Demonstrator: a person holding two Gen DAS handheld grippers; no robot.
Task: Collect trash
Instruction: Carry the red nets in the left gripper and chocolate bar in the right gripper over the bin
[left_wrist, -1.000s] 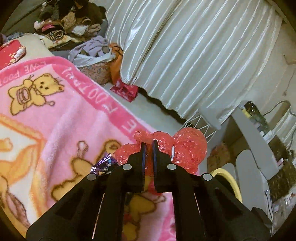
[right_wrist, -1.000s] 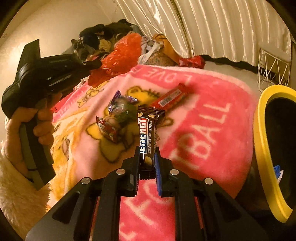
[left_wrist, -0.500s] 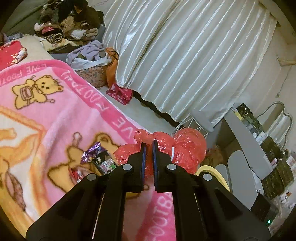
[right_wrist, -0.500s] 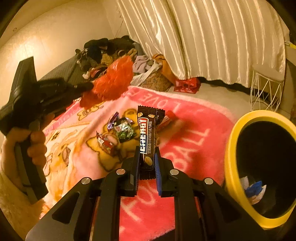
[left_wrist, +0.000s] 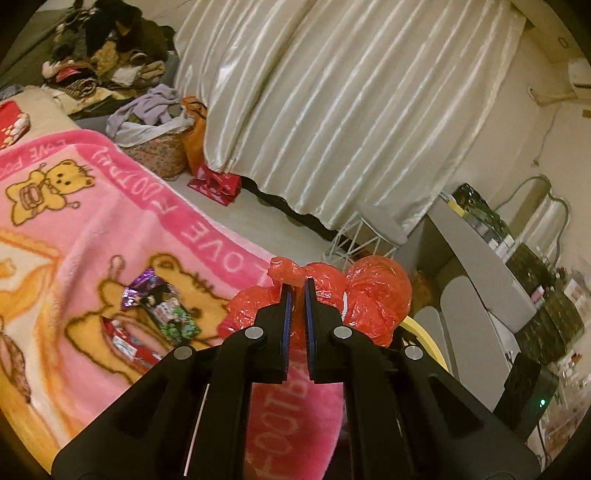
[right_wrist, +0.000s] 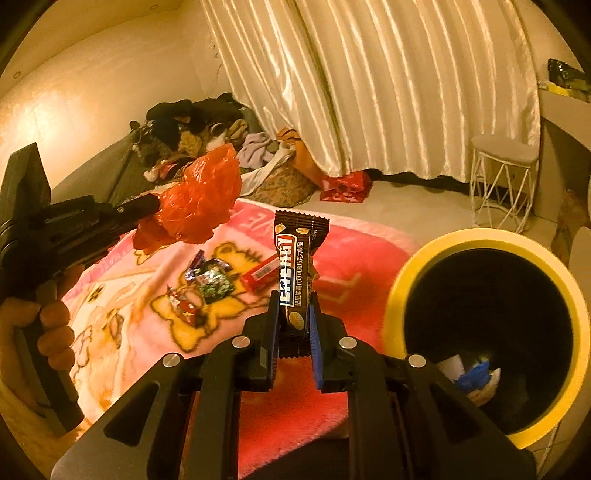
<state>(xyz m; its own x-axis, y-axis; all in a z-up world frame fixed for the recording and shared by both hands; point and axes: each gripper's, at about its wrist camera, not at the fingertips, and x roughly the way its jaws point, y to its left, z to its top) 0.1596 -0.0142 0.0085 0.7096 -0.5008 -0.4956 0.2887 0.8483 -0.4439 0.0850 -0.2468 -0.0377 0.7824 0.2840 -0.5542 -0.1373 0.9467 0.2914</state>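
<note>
My left gripper (left_wrist: 296, 283) is shut on a crumpled red plastic bag (left_wrist: 373, 295) and holds it in the air above the pink blanket (left_wrist: 110, 236). The bag also shows in the right wrist view (right_wrist: 201, 199), at the tip of the left gripper (right_wrist: 155, 201). My right gripper (right_wrist: 293, 299) is shut on a brown energy bar wrapper (right_wrist: 295, 258), held upright left of the yellow-rimmed black bin (right_wrist: 487, 243). Candy wrappers (right_wrist: 210, 280) and a red bar wrapper (right_wrist: 260, 273) lie on the blanket; the candy wrappers also show in the left wrist view (left_wrist: 159, 306).
The bin holds some white and blue trash (right_wrist: 472, 373). A white wire stool (right_wrist: 502, 184) stands by the curtain (right_wrist: 369, 81). A laundry basket (left_wrist: 155, 147) and a clothes pile (left_wrist: 99, 62) sit beyond the blanket. A grey desk (left_wrist: 480, 266) is at right.
Both grippers have risen and swung right toward the bin. The bin now fills more of the right wrist view, and more of the blanket and its wrappers show under the left gripper.
</note>
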